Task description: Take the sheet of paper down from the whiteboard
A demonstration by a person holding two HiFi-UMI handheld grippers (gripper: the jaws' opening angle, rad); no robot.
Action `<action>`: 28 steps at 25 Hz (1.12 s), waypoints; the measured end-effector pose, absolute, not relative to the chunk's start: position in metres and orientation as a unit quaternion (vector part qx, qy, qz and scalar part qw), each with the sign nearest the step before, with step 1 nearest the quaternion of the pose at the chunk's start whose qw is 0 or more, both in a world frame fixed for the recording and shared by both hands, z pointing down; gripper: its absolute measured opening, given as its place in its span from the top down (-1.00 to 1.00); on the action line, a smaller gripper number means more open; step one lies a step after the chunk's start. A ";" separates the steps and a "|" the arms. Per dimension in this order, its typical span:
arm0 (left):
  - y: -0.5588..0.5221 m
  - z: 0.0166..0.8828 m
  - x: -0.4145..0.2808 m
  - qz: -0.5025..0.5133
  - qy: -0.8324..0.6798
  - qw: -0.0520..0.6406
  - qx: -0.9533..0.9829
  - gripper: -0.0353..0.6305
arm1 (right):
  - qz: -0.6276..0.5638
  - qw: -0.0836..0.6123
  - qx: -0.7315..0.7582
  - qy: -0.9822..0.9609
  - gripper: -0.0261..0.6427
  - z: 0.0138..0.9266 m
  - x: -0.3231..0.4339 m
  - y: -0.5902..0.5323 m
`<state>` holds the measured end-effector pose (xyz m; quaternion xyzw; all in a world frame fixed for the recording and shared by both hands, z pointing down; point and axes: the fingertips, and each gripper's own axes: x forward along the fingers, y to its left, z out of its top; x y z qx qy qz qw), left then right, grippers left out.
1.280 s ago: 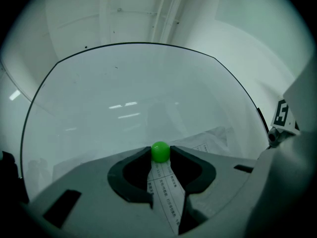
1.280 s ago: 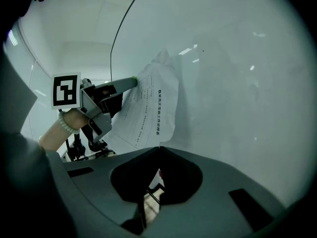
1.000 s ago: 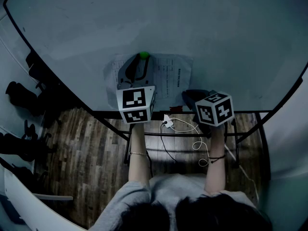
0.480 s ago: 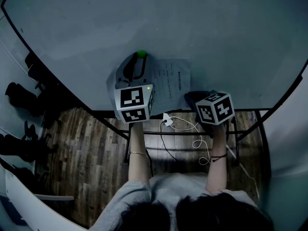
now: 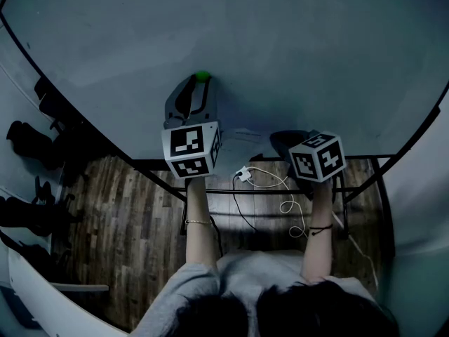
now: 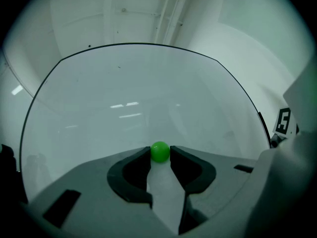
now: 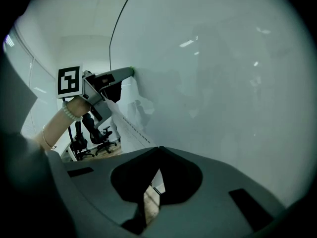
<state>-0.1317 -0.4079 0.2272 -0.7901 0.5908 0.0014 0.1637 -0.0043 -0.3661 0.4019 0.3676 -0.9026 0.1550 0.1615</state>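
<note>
Now the right tongs [image 7: 158,148], low in their own view, are pinched together on nothing. Farther out, the left tongs [image 6: 159,154] clamp the green magnet [image 5: 202,76] at the whiteboard [image 5: 302,48]. The sheet of paper [image 7: 130,122], spread flat a moment ago, hangs crumpled beneath them, left of centre, probably nearly free.

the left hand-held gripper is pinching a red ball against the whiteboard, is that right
Not quite: the ball is green, not red. The left gripper view shows the left hand-held gripper pinching it between its jaw tips against the whiteboard.
</note>
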 end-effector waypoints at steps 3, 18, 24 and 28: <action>-0.404 0.228 -0.132 0.012 0.587 0.163 -0.793 0.52 | 0.152 0.157 0.364 -0.905 0.92 0.400 -0.005 -0.365; -0.366 0.255 -0.147 -0.003 0.625 0.138 -0.768 0.52 | 0.140 0.142 0.356 -0.913 0.92 0.395 0.003 -0.348; -0.332 0.276 -0.169 -0.010 0.661 0.116 -0.741 0.54 | 0.139 0.121 0.368 -0.911 0.92 0.394 0.014 -0.342; -0.312 0.291 -0.174 -0.019 0.672 0.099 -0.733 0.64 | 0.131 0.106 0.363 -0.916 0.92 0.392 0.015 -0.338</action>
